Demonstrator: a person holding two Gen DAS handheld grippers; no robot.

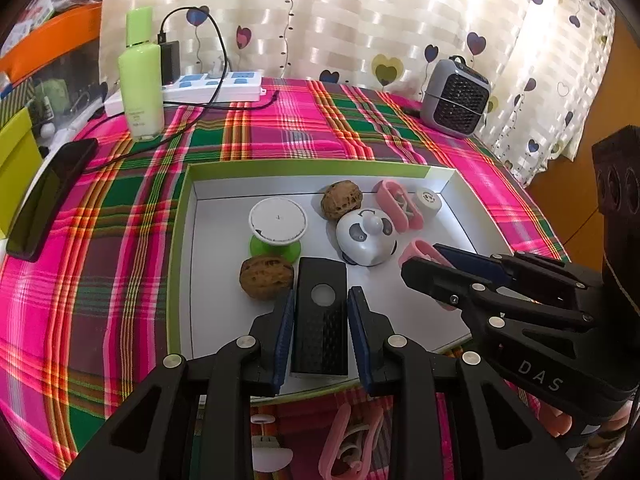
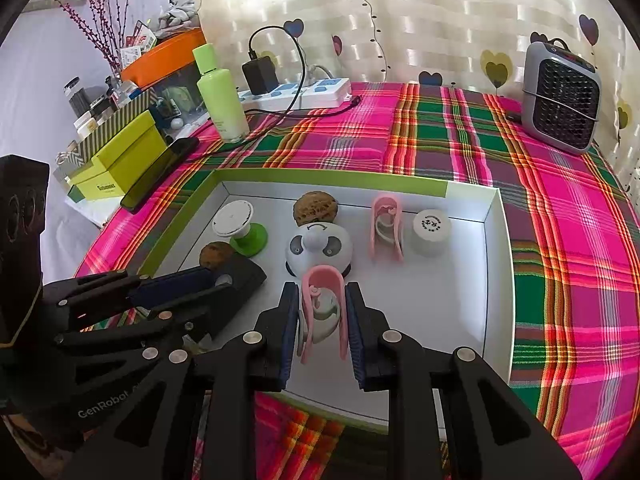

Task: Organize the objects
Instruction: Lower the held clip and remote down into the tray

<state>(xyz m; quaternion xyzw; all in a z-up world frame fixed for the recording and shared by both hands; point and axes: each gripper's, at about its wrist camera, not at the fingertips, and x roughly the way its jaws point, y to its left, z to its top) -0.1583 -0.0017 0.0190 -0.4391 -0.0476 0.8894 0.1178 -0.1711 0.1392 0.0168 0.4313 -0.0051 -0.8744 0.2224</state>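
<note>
A shallow white box tray with a green rim [image 1: 181,216] lies on the plaid cloth. My left gripper [image 1: 320,296] is shut on a black rectangular block with a round white spot [image 1: 320,320], low over the tray's near side. My right gripper [image 2: 322,292] is shut on a pink clip [image 2: 322,276], just in front of a white panda-faced dome [image 2: 320,246]. In the tray lie two walnuts [image 1: 346,200] [image 1: 266,278], a white-topped green spool [image 1: 276,224], a second pink clip [image 2: 386,228] and a small white cylinder [image 2: 430,232]. The left wrist view shows the right gripper [image 1: 422,258] at right.
At the back stand a green bottle [image 1: 140,76], a power strip with a charger [image 1: 216,86] and a grey heater [image 2: 562,100]. A black phone [image 1: 48,196] lies on the left edge. Green boxes [image 2: 120,156] sit beyond the table. Another pink clip [image 1: 352,440] lies below the tray's near edge.
</note>
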